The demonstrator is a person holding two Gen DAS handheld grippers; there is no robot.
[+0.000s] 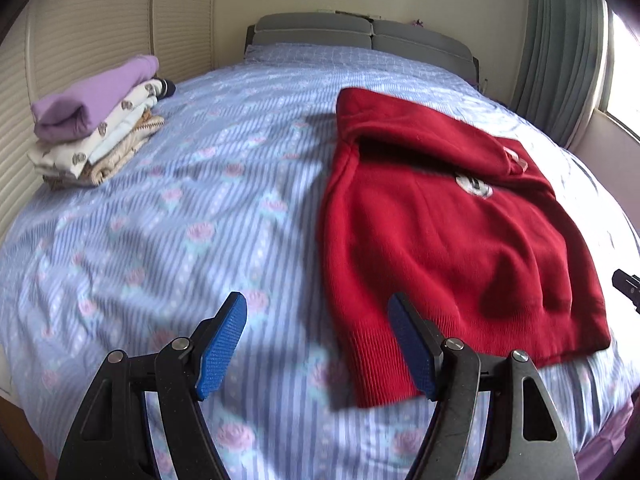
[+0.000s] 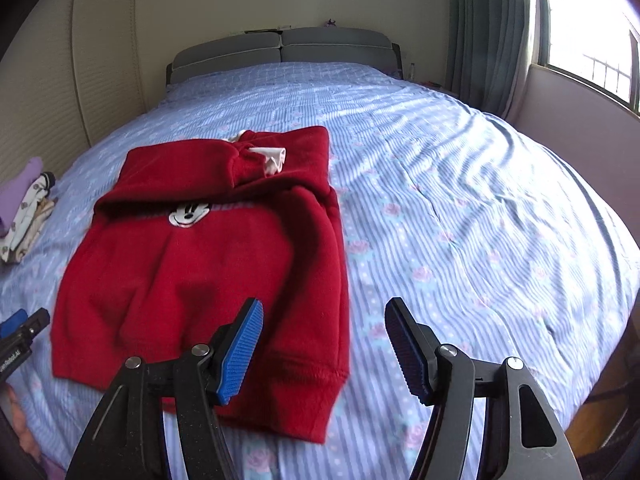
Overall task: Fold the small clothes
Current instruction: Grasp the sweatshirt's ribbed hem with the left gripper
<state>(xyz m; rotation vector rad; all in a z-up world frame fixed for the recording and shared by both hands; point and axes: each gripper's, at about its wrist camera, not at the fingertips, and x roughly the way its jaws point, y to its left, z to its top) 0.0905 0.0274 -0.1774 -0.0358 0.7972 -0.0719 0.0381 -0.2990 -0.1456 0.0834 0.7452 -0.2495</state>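
Observation:
A red knit sweater [image 1: 448, 248] with a cartoon mouse face lies flat on the bed, both sleeves folded in over its front; it also shows in the right wrist view [image 2: 208, 272]. My left gripper [image 1: 318, 308] is open and empty, hovering over the sweater's near left hem corner. My right gripper [image 2: 324, 312] is open and empty above the sweater's near right hem corner. The left gripper's tip [image 2: 24, 328] shows at the left edge of the right wrist view.
A stack of folded clothes [image 1: 96, 120], purple on top, sits at the bed's far left edge. The bed has a blue striped floral cover [image 2: 460, 220] and a grey headboard [image 2: 280, 46]. A window and curtain [image 2: 492, 32] are on the right.

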